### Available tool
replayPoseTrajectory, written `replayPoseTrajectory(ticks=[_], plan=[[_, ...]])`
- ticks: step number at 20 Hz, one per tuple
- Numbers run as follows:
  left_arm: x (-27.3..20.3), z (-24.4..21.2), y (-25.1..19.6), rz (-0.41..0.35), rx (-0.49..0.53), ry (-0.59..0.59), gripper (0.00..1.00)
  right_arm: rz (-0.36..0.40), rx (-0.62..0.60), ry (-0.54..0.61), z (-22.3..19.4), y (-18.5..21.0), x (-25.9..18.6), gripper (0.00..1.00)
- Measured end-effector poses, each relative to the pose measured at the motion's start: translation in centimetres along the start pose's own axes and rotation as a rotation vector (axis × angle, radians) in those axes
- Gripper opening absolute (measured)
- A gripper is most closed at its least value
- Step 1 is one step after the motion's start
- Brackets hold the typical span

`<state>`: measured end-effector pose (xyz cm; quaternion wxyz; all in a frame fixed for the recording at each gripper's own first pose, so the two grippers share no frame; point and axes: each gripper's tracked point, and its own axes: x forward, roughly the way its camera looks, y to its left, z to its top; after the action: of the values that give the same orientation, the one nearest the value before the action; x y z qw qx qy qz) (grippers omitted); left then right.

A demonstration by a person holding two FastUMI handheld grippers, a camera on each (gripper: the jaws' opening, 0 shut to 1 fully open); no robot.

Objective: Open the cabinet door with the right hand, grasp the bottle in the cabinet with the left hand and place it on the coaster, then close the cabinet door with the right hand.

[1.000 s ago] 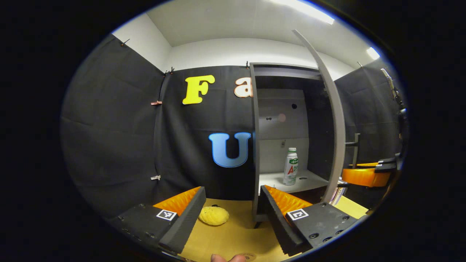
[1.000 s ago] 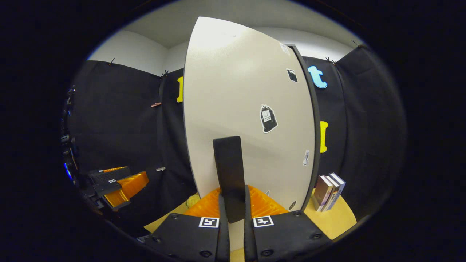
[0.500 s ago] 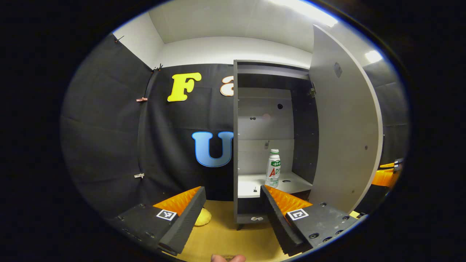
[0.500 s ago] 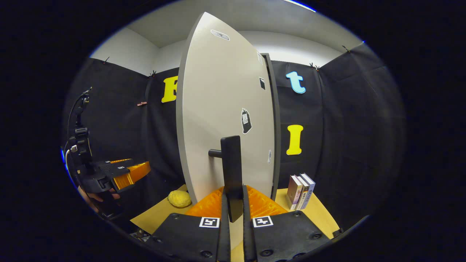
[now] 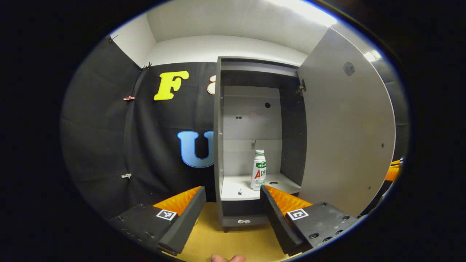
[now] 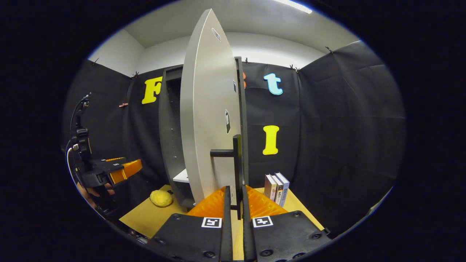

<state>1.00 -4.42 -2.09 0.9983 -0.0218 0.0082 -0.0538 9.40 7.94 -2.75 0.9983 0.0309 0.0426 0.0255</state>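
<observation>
A white bottle (image 5: 258,170) with a green cap stands upright on the lower shelf (image 5: 233,187) of the grey cabinet (image 5: 217,138), whose door (image 5: 346,131) hangs wide to the right. My left gripper (image 5: 233,196) is open, short of the cabinet front, with the bottle seen just above its right finger. In the right gripper view the door (image 6: 207,120) is seen nearly edge-on, and my right gripper (image 6: 233,194) is shut on the door handle (image 6: 236,167). The left gripper (image 6: 109,171) and the hand holding it show at the far left there.
A yellow sponge-like ball (image 6: 161,197) lies on the wooden table (image 6: 145,218) left of the cabinet. Three books (image 6: 276,188) stand upright right of the door. Black cloth walls close the booth on all sides.
The door has swung further open with my right gripper on its handle. My left gripper has turned toward the cabinet, so the bottle now sits nearer the middle of its view.
</observation>
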Motion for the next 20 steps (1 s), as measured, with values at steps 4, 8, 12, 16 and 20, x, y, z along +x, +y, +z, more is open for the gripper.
replayPoseTrajectory(ticks=[4,8,12,16,20], plan=[[1.0,0.0,-1.5,-0.015,0.003,0.002,0.92,-0.007,0.011,0.003,0.1,-0.6,-0.1,0.12],[2.2,0.0,-2.7,-0.024,0.003,0.008,0.94,-0.012,0.012,0.000,0.2,-1.2,-0.1,0.12],[3.6,0.1,-4.5,-0.035,0.013,0.010,0.94,-0.024,0.014,0.002,0.2,-1.8,-0.2,0.12],[5.4,0.0,-6.6,-0.059,0.018,0.010,0.94,0.009,0.033,-0.012,0.8,-1.3,-0.1,0.12],[7.8,-0.4,-8.8,-0.086,0.002,0.018,0.94,0.066,0.037,-0.032,1.4,-1.1,-0.6,0.18]])
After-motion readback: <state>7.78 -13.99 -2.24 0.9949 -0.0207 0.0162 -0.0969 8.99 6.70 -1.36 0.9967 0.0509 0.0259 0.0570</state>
